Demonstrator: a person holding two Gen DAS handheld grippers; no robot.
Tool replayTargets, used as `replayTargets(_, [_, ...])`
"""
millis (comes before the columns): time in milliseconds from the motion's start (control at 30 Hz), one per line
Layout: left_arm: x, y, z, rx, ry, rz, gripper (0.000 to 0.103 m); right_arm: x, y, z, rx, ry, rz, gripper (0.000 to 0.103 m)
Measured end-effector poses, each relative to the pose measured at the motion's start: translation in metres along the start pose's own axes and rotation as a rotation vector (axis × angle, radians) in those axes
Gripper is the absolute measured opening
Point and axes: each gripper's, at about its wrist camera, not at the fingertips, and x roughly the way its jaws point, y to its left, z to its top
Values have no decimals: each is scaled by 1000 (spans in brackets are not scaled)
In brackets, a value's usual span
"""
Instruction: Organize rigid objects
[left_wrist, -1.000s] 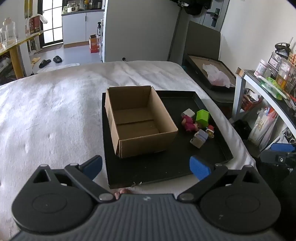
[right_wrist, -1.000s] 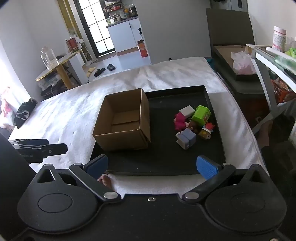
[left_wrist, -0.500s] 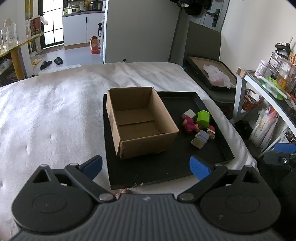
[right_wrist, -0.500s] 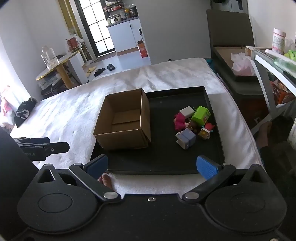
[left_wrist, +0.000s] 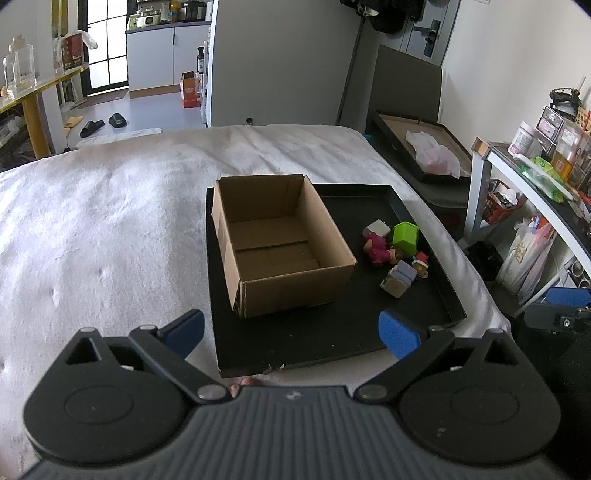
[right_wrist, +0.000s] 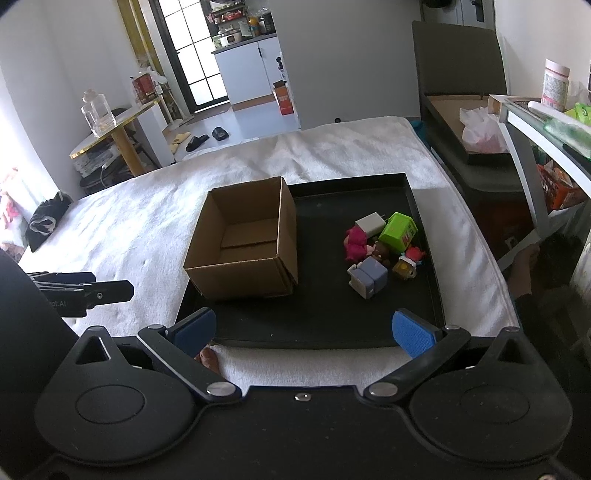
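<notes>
An empty open cardboard box (left_wrist: 280, 243) (right_wrist: 245, 240) stands on the left part of a black tray (left_wrist: 332, 332) (right_wrist: 325, 321). On the tray's right lies a cluster of small toys: a green cube (left_wrist: 405, 236) (right_wrist: 399, 232), a white block (left_wrist: 376, 228) (right_wrist: 370, 224), a pink figure (left_wrist: 376, 249) (right_wrist: 355, 245), a grey-purple block (left_wrist: 399, 278) (right_wrist: 369, 277) and a small red-capped figure (left_wrist: 420, 263) (right_wrist: 408, 262). My left gripper (left_wrist: 291, 330) is open and empty, before the tray's near edge. My right gripper (right_wrist: 303, 330) is open and empty, also before the near edge.
The tray lies on a white bed (left_wrist: 110, 221) (right_wrist: 351, 147). A white shelf with jars and bags (left_wrist: 535, 173) (right_wrist: 546, 125) stands to the right. A dark chair holding a tray with a plastic bag (left_wrist: 417, 147) (right_wrist: 465, 122) is behind the bed.
Both grippers have drifted slightly; the tray and box sit a little lower in both views. Nothing on the tray has moved.
</notes>
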Motion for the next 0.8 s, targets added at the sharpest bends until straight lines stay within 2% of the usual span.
replayTargets(800, [-3, -1, 2, 1, 1, -1, 100, -1, 0, -2, 12, -10, 4, 103])
